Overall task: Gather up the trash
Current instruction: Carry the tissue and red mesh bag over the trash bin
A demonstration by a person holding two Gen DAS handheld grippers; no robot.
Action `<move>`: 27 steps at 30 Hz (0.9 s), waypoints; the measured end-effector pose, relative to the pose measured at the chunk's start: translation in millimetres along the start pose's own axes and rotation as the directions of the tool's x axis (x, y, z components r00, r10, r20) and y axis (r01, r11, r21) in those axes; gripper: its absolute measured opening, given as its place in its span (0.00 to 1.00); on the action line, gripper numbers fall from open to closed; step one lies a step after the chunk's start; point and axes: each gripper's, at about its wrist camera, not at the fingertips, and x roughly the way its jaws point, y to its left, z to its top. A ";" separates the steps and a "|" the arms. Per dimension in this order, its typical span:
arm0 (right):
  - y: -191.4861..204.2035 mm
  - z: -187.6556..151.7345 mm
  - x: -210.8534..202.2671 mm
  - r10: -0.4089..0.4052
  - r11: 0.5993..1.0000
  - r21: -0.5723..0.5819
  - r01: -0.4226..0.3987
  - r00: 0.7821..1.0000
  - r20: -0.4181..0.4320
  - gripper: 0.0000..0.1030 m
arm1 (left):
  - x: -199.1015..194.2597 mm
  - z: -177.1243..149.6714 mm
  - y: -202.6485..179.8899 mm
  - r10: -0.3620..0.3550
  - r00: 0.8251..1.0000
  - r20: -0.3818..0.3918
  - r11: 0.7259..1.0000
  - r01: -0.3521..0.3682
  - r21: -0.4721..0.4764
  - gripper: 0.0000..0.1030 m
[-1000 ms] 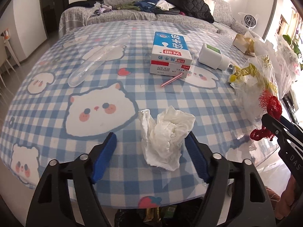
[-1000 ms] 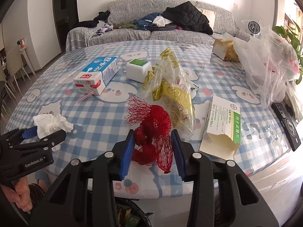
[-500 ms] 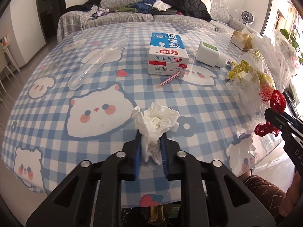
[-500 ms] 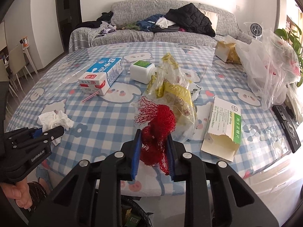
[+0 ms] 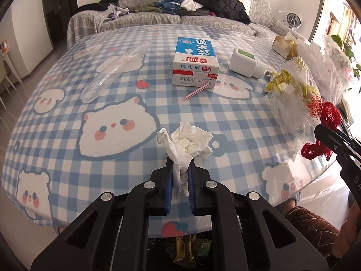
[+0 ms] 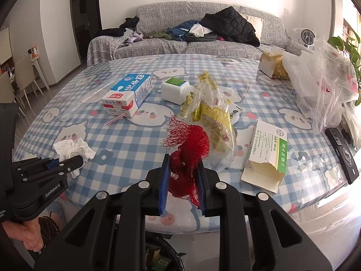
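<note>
My left gripper [image 5: 180, 169] is shut on a crumpled white tissue [image 5: 189, 144] and holds it above the near edge of the checked table [image 5: 67, 153]. The tissue [image 6: 72, 149] and left gripper [image 6: 67, 161] also show at the left of the right wrist view. My right gripper [image 6: 183, 169] is shut on a red mesh net [image 6: 189, 146] and holds it above the table's near edge. The net [image 5: 327, 117] also shows at the right of the left wrist view. A trash bin [image 6: 162, 257] with wrappers sits below the table edge.
On the table lie a blue milk carton [image 5: 194, 61] with a pink straw [image 5: 197, 90], a white bottle [image 5: 244, 63], a clear plastic tube [image 5: 112, 70], a crinkled yellow-and-clear bag [image 6: 212, 115], an open medicine box [image 6: 268, 155], plastic bags [image 6: 322, 85] and a black device [image 6: 343, 155].
My left gripper closed on the tissue and lifted it back toward the near edge. My right gripper tightened on the red net and drew back slightly.
</note>
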 end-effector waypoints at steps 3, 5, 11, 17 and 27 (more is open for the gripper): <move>0.8 0.7 -5.8 0.009 1.000 0.001 -0.009 1.000 0.008 0.19 | -8.7 -1.5 0.6 -0.009 1.000 0.008 1.000 0.009 -0.003 0.10; 1.7 1.1 -10.9 0.014 1.000 0.000 -0.014 1.000 0.015 0.19 | -15.7 -2.4 0.6 -0.012 1.000 0.017 1.000 0.012 0.001 0.10; 7.4 -2.0 -25.4 0.031 1.000 -0.007 -0.031 0.999 0.028 0.19 | -31.6 -7.7 0.5 -0.007 0.999 0.036 1.000 0.007 0.007 0.10; 19.9 -12.0 -39.0 0.049 0.998 -0.027 -0.048 0.998 0.028 0.19 | -47.0 -19.4 2.6 -0.008 0.999 0.039 1.000 0.008 0.006 0.10; 38.3 -32.8 -67.5 0.073 0.996 -0.049 -0.071 0.997 0.035 0.19 | -76.4 -47.3 4.6 -0.002 0.999 0.044 1.000 0.001 0.024 0.10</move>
